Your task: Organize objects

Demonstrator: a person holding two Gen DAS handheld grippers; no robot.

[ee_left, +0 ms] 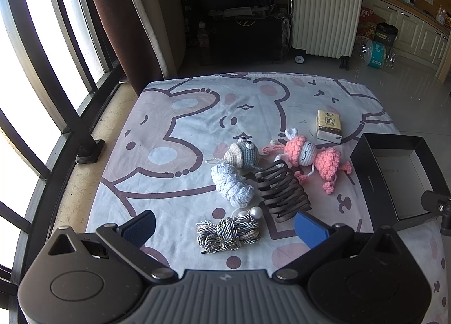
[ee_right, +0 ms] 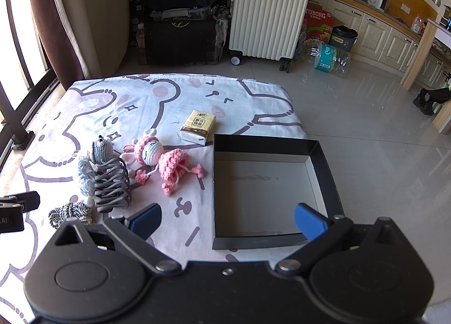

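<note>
Hovering low in the frame, the left gripper (ee_left: 225,228) stood spread wide and empty over the grey-and-cream twisted cord bundle (ee_left: 228,232), probably lining up a grasp; the bundle's long axis ran left to right. The right gripper (ee_right: 227,221), likewise released, waited above the empty black cardboard box (ee_right: 324,160) at right centre.

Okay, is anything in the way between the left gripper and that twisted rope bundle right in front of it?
Nothing visible is. The left gripper is open, and the rope bundle lies on the sheet between its fingers. The dark hair claw clip sits close beside the right finger, so closing there might brush it.
</note>
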